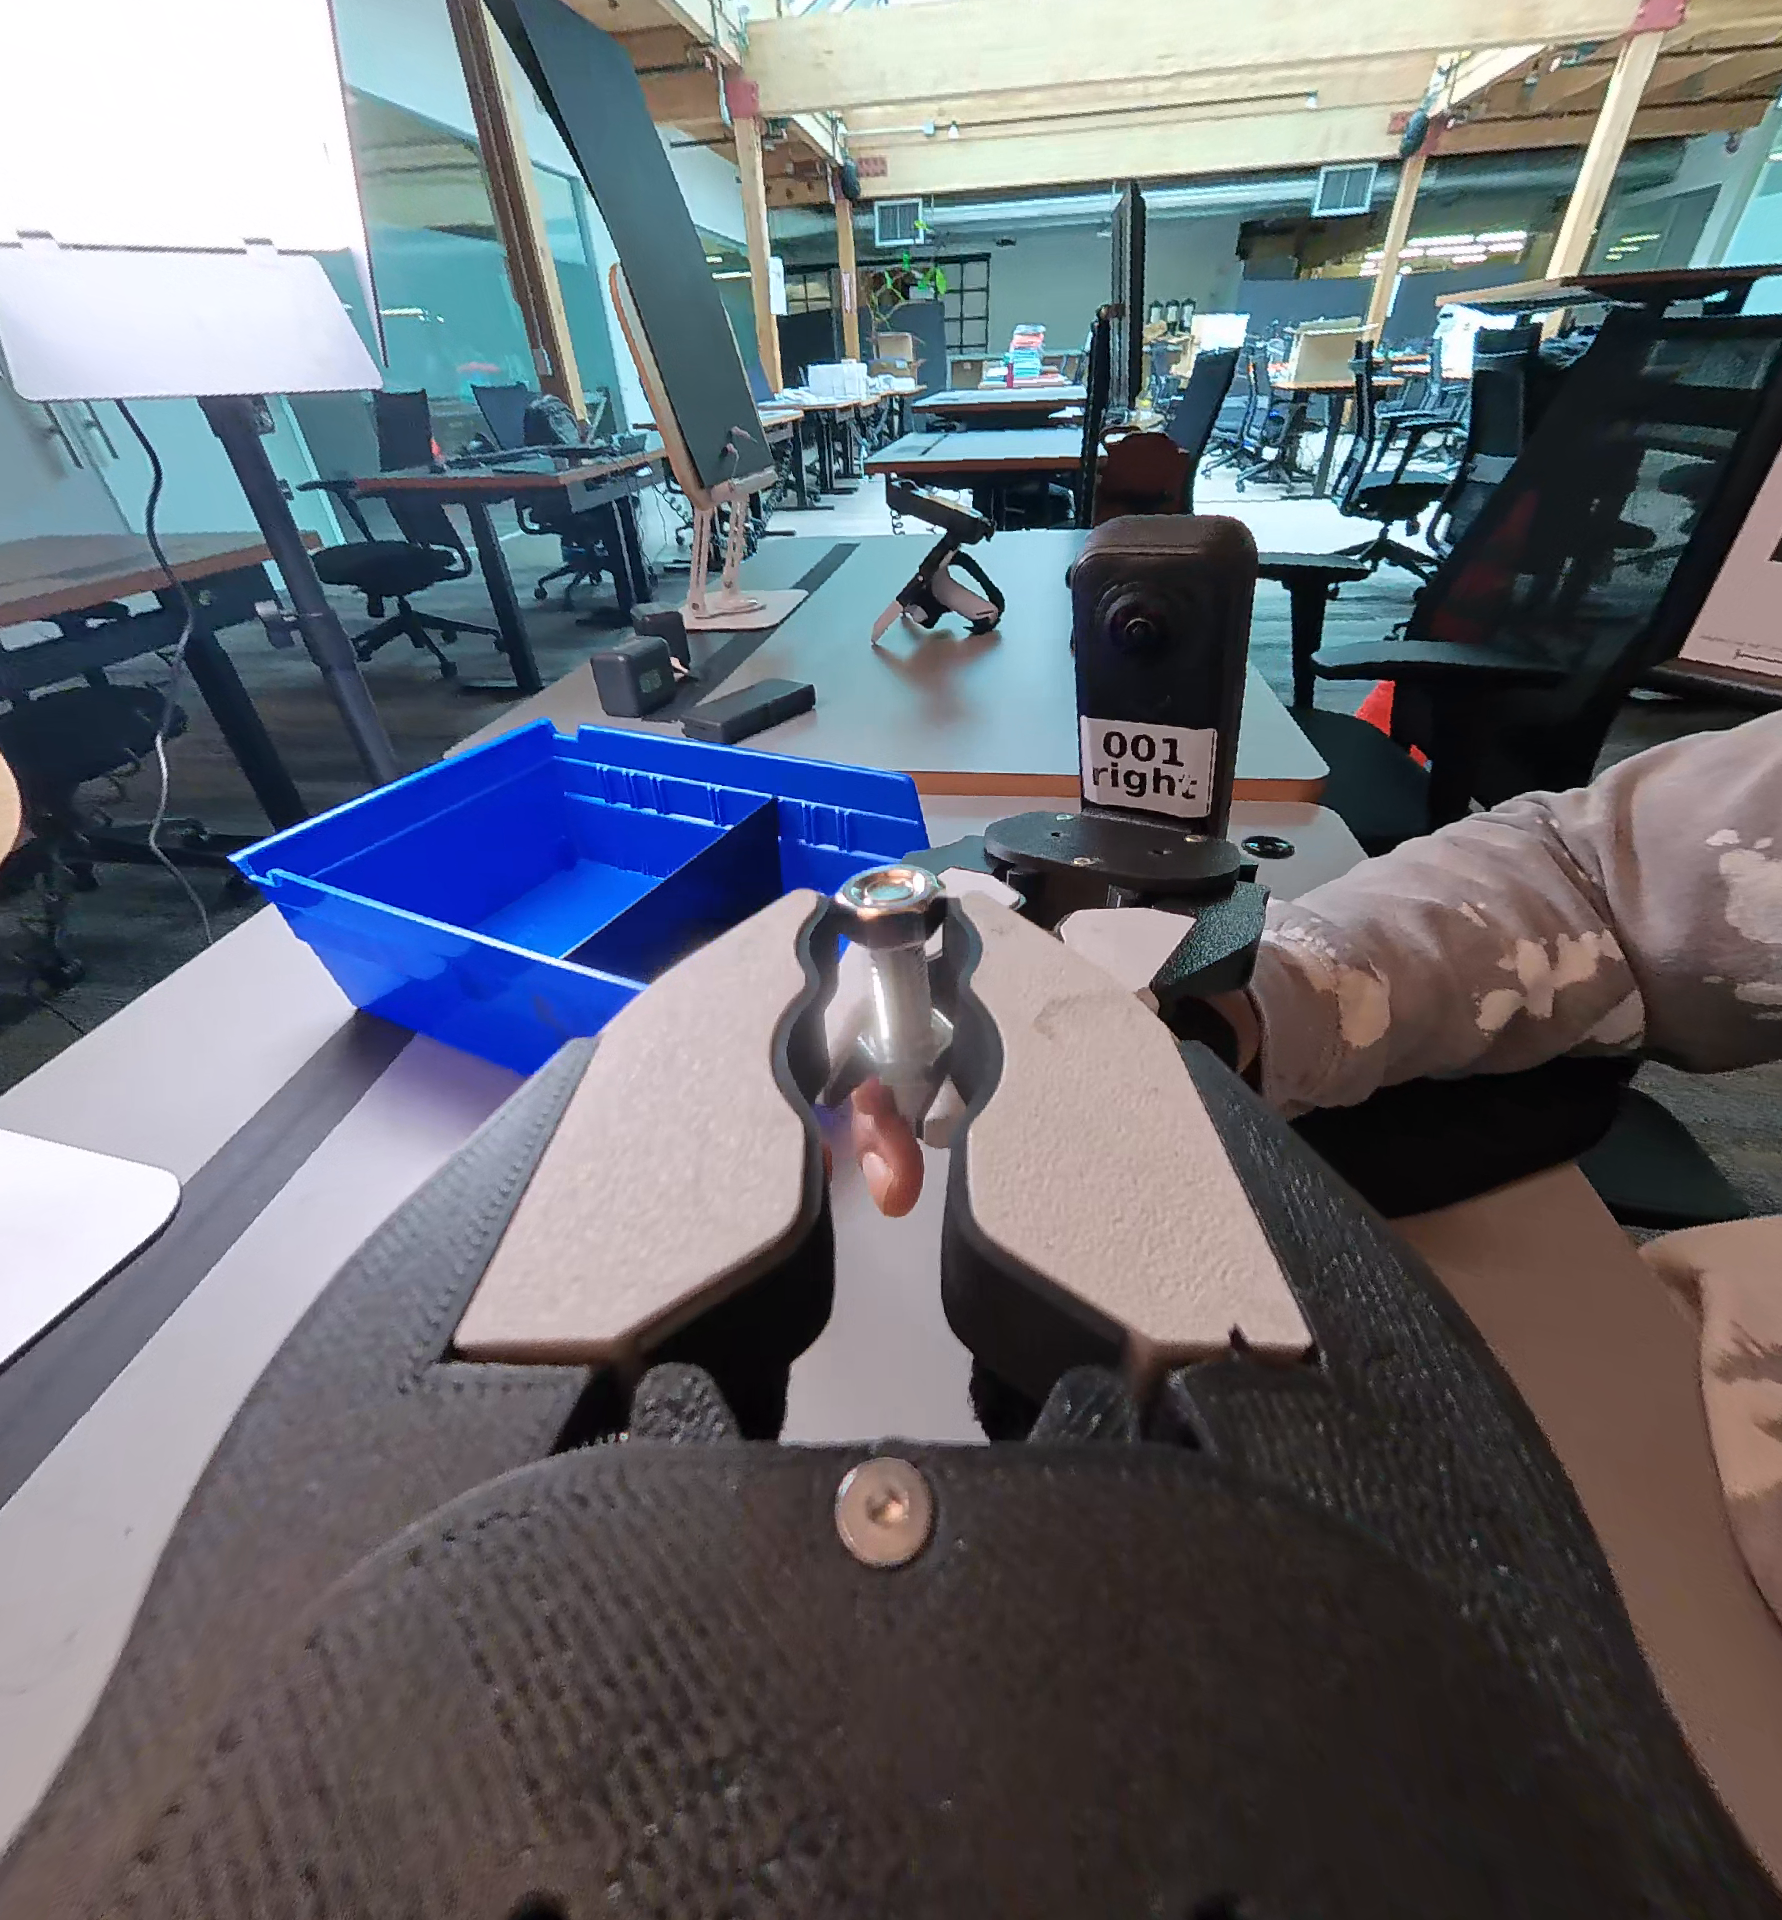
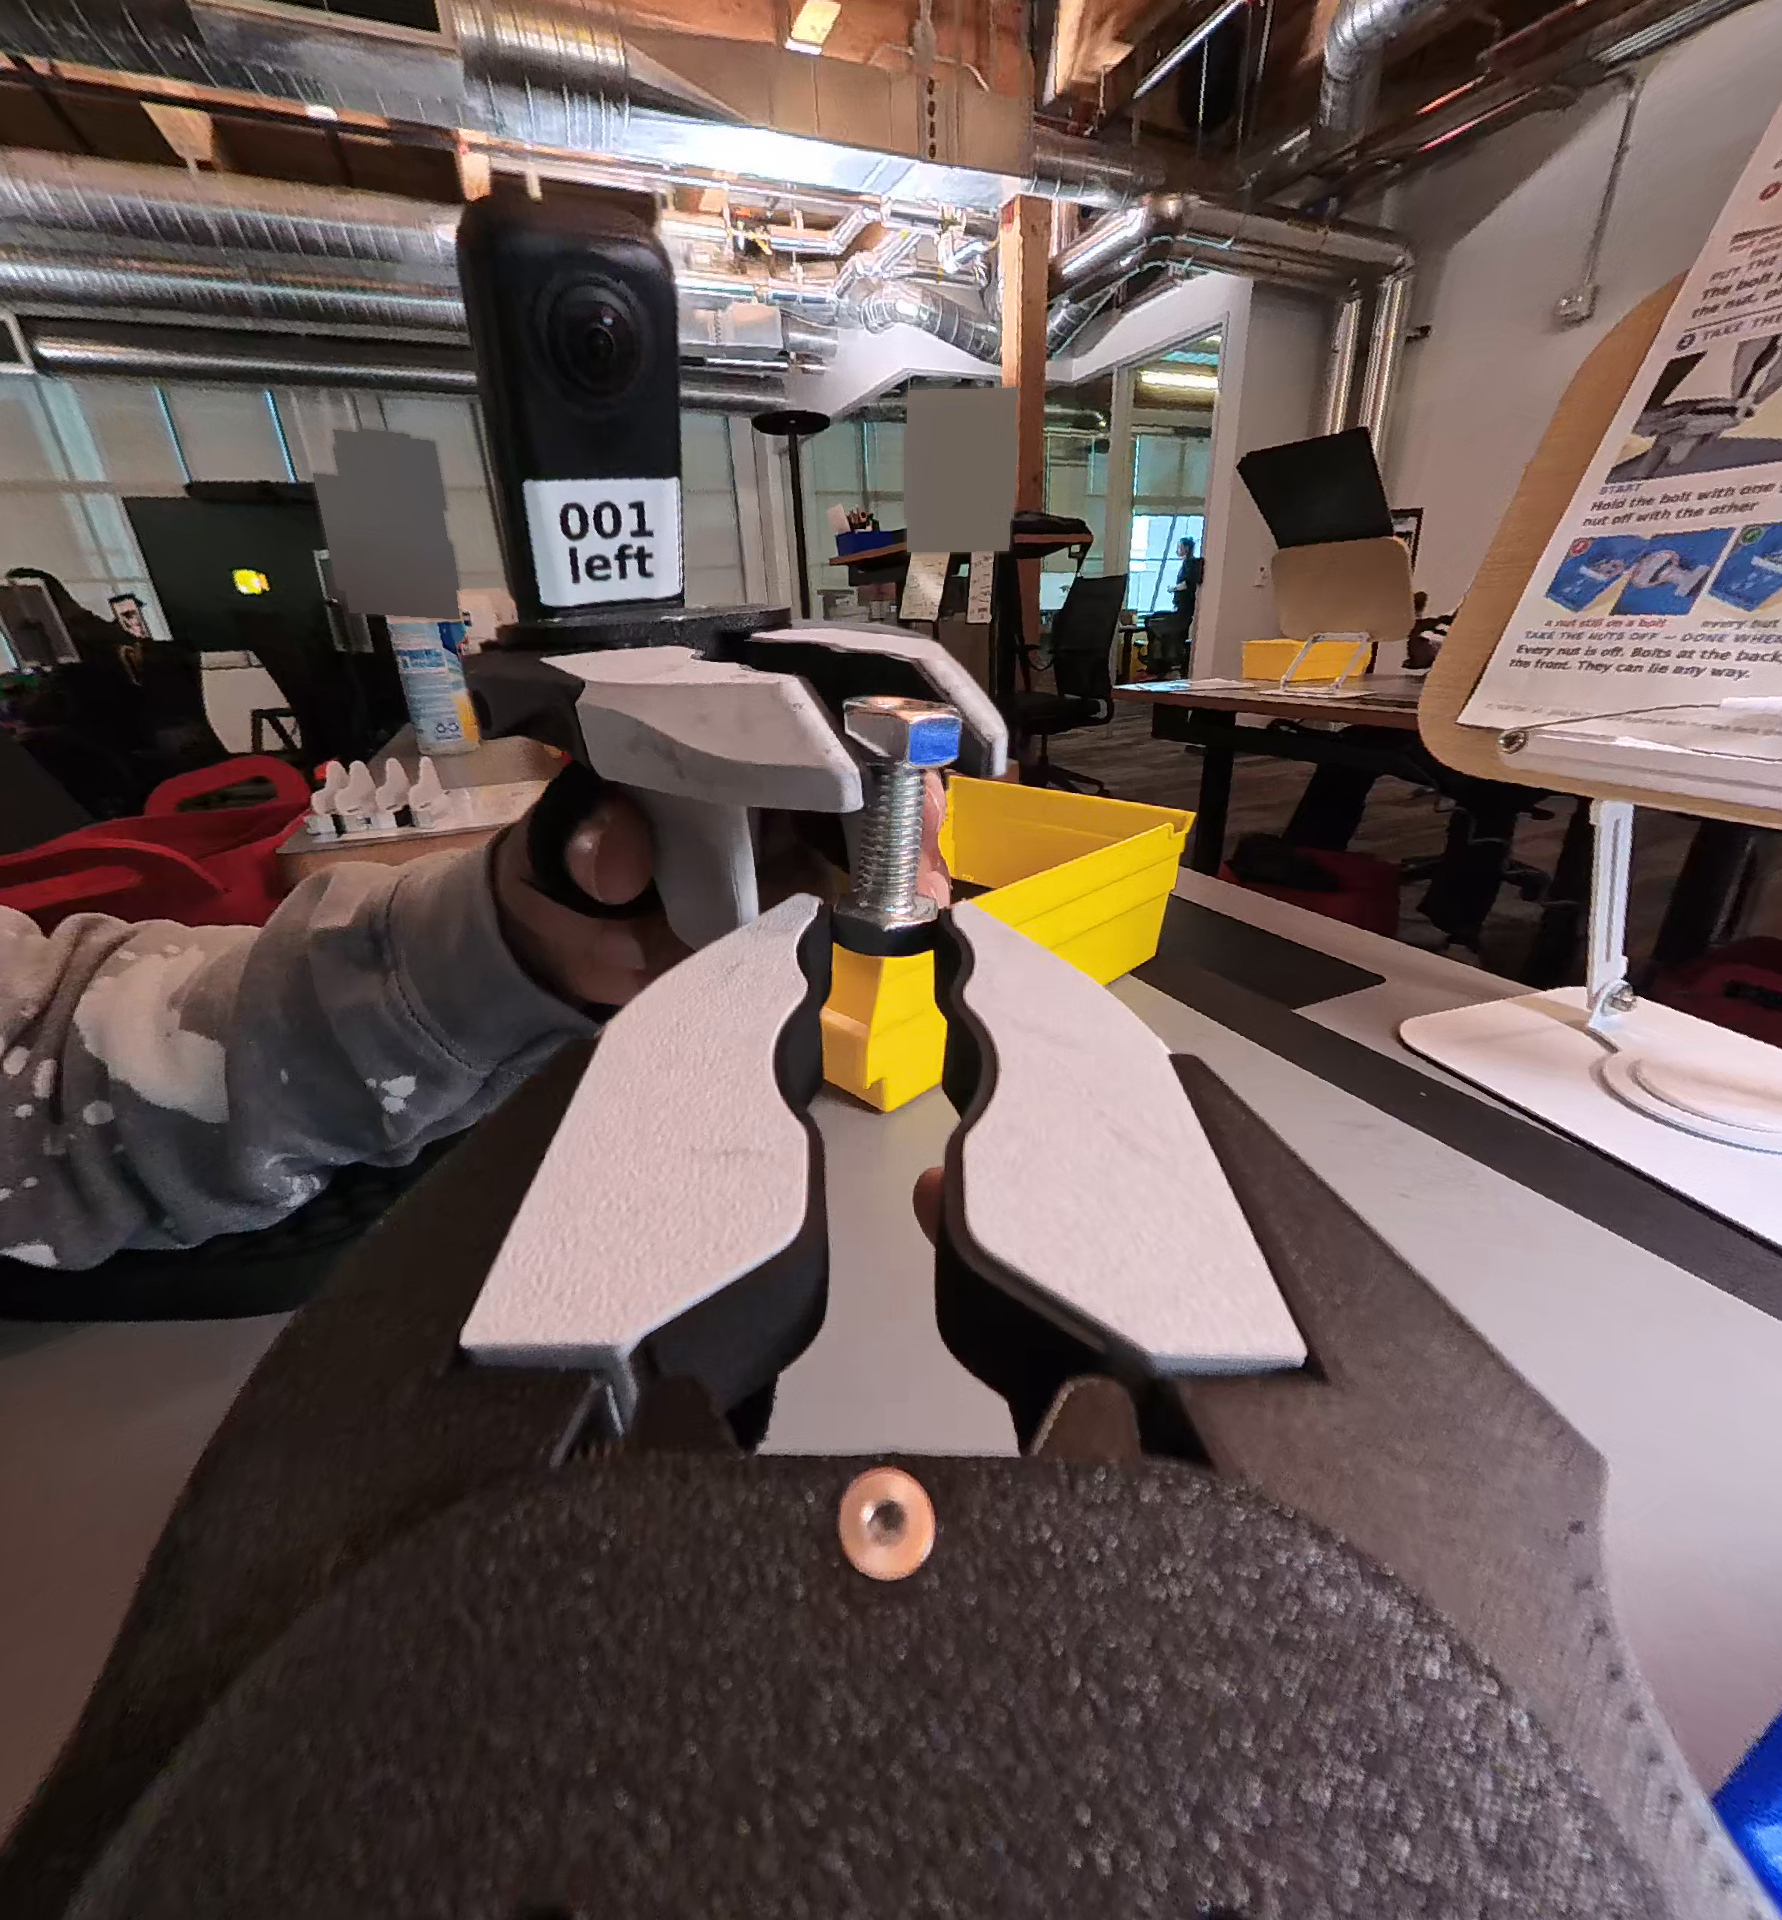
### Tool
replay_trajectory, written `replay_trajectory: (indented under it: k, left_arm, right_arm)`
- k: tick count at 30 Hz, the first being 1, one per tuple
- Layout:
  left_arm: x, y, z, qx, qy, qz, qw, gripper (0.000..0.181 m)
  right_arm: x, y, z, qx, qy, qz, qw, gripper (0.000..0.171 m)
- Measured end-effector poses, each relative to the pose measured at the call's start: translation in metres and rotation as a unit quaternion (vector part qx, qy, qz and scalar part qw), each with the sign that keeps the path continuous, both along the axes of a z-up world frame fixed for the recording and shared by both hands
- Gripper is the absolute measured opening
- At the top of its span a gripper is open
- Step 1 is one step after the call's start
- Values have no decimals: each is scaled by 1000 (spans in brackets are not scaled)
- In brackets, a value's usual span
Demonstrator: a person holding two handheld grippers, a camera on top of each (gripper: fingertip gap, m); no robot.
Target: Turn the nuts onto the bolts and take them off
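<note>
A silver hex bolt (image 2: pixel 892 831) stands upright above the grey table (image 2: pixel 1386 1299). My left gripper (image 1: pixel 887 914) is shut on the bolt's hex head (image 1: pixel 887 896). In the right wrist view the left gripper (image 2: pixel 913 743) reaches in from the back left. My right gripper (image 2: pixel 885 925) is shut on a nut (image 2: pixel 882 920) that sits low on the threaded shank. In the left wrist view the bolt's shank (image 1: pixel 882 997) runs down between my fingers, and the right gripper's black mount (image 1: pixel 1110 857) shows beyond, its fingertips hidden.
A blue divided bin (image 1: pixel 513 914) sits on the table at the left. A yellow bin (image 2: pixel 1063 873) stands behind the bolt. An instruction sheet on a white stand (image 2: pixel 1697 468) is at the right. A person's grey sleeve (image 1: pixel 1489 935) holds each gripper. My two grippers' fingertips are within a few centimetres of each other.
</note>
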State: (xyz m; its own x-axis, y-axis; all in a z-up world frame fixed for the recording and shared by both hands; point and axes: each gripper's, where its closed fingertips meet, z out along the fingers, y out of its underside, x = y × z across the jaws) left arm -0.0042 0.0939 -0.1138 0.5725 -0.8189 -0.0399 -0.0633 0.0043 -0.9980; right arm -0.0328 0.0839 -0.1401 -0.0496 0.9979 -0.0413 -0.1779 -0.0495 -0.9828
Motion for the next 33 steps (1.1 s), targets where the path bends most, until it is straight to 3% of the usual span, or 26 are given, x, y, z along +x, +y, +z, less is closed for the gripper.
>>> replay_trajectory:
  k: [11, 14, 21, 24, 30, 33]
  left_arm:
    - [3, -1, 6, 3, -33, 0, 999, 20]
    - [2, -5, 13, -3, -52, -12, 999, 32]
    - [-8, -7, 16, -21, -69, -38, 997, 34]
    - [-14, -5, 16, -20, -79, -34, 996, 22]
    - [-2, -13, 15, -34, -86, -71, 993, 26]
    - [2, -13, 12, -24, -64, -61, 996, 19]
  right_arm:
    - [5, 2, 5, -6, 14, 5, 1000, 18]
    - [7, 0, 7, -1, 28, 19, 999, 18]
    - [13, -7, 17, -15, 66, 56, 996, 18]
    - [20, -5, 25, -38, 98, 76, 992, 18]
    - [18, -8, 23, -40, 95, 82, 991, 18]
    - [13, -10, 17, -36, 74, 82, 993, 18]
